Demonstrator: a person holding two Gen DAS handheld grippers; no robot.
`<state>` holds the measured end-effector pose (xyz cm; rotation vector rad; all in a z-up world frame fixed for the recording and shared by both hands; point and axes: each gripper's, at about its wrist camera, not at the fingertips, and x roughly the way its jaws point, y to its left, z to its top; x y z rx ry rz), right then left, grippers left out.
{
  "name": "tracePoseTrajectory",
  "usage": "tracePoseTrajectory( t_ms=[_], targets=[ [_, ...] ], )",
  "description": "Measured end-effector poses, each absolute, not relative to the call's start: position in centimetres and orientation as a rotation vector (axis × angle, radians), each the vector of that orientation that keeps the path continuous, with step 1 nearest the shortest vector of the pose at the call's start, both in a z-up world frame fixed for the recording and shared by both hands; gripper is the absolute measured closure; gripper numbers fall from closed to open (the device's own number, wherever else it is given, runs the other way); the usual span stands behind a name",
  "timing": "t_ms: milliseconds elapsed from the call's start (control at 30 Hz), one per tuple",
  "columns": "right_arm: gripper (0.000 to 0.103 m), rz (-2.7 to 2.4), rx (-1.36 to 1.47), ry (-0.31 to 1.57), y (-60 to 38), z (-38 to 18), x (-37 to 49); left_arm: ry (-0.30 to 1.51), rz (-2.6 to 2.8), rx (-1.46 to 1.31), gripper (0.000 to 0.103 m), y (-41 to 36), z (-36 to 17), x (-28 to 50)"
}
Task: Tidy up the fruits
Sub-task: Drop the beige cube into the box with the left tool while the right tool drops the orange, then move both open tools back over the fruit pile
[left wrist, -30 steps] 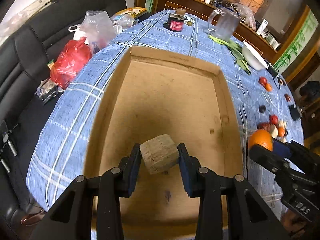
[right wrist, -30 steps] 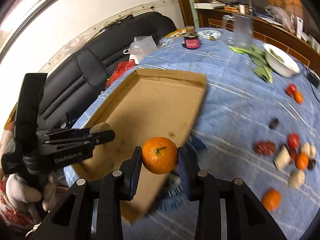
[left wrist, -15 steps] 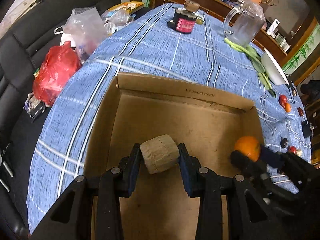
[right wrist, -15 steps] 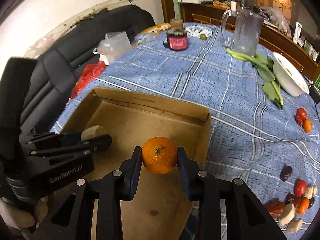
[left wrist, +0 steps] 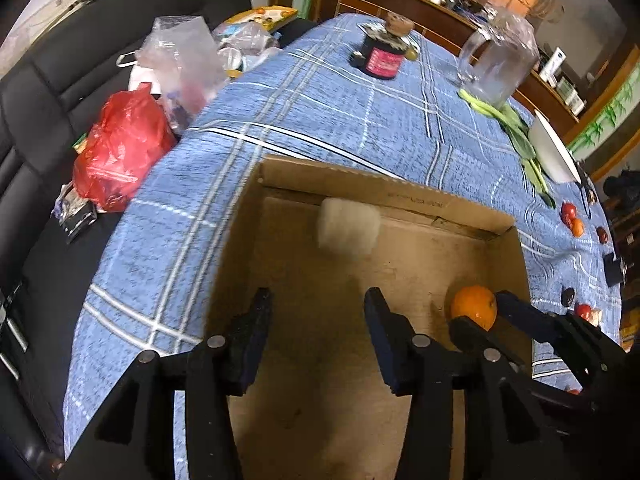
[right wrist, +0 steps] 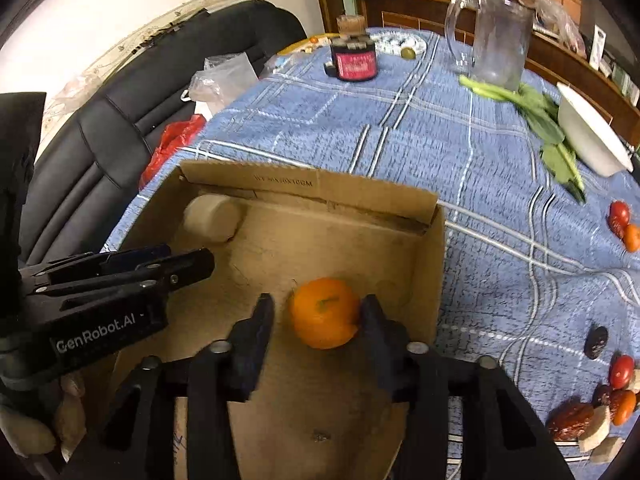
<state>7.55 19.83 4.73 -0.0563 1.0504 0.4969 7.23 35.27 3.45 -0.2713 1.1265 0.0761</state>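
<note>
An open cardboard box (left wrist: 384, 192) (right wrist: 312, 184) lies on the blue plaid table. My left gripper (left wrist: 318, 338) is open and empty over the box. The pale tan cylinder chunk (left wrist: 348, 226) (right wrist: 212, 218) is blurred near the box's far left corner. My right gripper (right wrist: 318, 320) is open inside the box. The orange (right wrist: 324, 312) (left wrist: 474, 306) sits between its fingers, touching the right finger, with a gap to the left finger.
Loose fruits (right wrist: 616, 376) lie on the table right of the box. A white bowl (right wrist: 592, 136), greens, a glass pitcher (right wrist: 500, 40) and a dark jar (right wrist: 354, 62) stand farther back. Bags lie on a black sofa (left wrist: 120, 148) at left.
My left gripper opened and let go of the tan chunk, which dropped toward the box's far corner. My right gripper moved into the box and opened around the orange.
</note>
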Motion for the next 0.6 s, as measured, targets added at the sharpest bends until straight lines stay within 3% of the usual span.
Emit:
tracePoseTrajectory(
  t_ms=[133,300,600],
  targets=[
    [0.048,0.504,-0.041,1.002,18.3,7.0,6.0,1.098,0.115,-0.327,0.052,35.7,5.3,5.9],
    [0.04,0.48,0.031,0.963,13.9,8.8,3.4,1.056,0.119,-0.388,0.046,34.3,7.7,3.1],
    [0.035,0.255,0.234,0.984,-3.0,7.2,-2.6,1.034,0.045,-0.376,0.042,25.9,10.4,-1.1]
  ],
)
